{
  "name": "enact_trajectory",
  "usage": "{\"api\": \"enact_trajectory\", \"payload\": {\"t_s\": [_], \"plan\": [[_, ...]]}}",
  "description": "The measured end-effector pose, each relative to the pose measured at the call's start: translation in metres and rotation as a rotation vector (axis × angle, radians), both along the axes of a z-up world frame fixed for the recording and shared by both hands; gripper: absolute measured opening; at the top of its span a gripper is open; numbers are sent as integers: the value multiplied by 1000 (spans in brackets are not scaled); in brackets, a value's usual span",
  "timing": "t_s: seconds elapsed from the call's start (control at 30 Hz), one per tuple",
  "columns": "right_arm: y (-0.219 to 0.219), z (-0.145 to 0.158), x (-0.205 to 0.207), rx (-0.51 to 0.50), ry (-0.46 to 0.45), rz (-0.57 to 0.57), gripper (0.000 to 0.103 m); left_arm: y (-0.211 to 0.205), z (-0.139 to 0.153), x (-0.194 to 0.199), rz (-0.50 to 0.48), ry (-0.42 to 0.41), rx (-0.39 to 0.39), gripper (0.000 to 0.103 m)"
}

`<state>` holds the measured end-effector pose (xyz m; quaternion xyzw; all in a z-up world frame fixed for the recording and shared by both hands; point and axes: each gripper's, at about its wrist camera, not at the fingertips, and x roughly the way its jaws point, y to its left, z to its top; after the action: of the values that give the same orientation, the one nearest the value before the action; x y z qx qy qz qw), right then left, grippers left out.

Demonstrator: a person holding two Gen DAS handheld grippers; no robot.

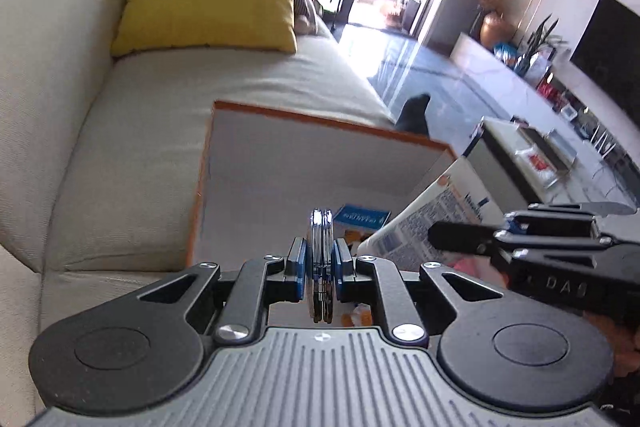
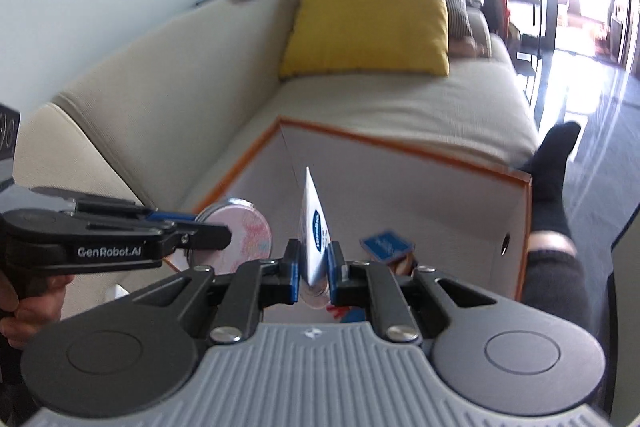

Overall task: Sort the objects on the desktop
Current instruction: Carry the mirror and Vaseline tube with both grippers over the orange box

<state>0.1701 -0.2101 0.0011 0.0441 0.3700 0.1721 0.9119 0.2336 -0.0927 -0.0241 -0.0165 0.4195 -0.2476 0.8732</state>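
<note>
Left gripper (image 1: pixel 319 269) jaws clamp a round tin (image 1: pixel 320 259) – right gripper (image 2: pixel 313 269), perhaps a tube (image 2: pixel 314 223)

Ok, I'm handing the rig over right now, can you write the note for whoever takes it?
Left gripper: shut on a round tin, held edge-on, over the left edge of the box.
Right gripper: shut on a white tube, above the box.
Box, white with orange rim, sits by the sofa; a blue packet and other small items already lie inside.
Done: some items are boxed.
Left: probably lower and release the tin and the tube into the box. The desktop is out of view, so check what remains.
</note>
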Motion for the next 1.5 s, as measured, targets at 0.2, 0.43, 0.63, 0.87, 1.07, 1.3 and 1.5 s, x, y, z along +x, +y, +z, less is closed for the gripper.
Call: {"api": "enact_trajectory", "payload": {"t_s": [0.2, 0.43, 0.63, 0.87, 1.07, 1.3, 1.5], "plan": [[0, -32, 16, 1, 96, -4, 14, -10, -27, 16, -36, 67, 49, 15], [7, -50, 31, -9, 148, 6, 14, -19, -50, 28, -57, 129, 92, 15], [15, -61, 29, -47, 182, 10, 14, -15, -59, 31, -59, 158, 97, 15], [13, -62, 28, -12, 206, 23, 19, -8, -66, 35, -60, 187, 98, 15], [6, -54, 24, 18, 202, 14, 21, -5, -69, 33, -75, 201, 104, 15], [7, -53, 23, 15, 181, 34, 12, -5, -67, 36, -79, 229, 100, 15], [9, -53, 24, 4, 172, 40, 12, -6, -62, 34, -47, 185, 195, 18]]}}
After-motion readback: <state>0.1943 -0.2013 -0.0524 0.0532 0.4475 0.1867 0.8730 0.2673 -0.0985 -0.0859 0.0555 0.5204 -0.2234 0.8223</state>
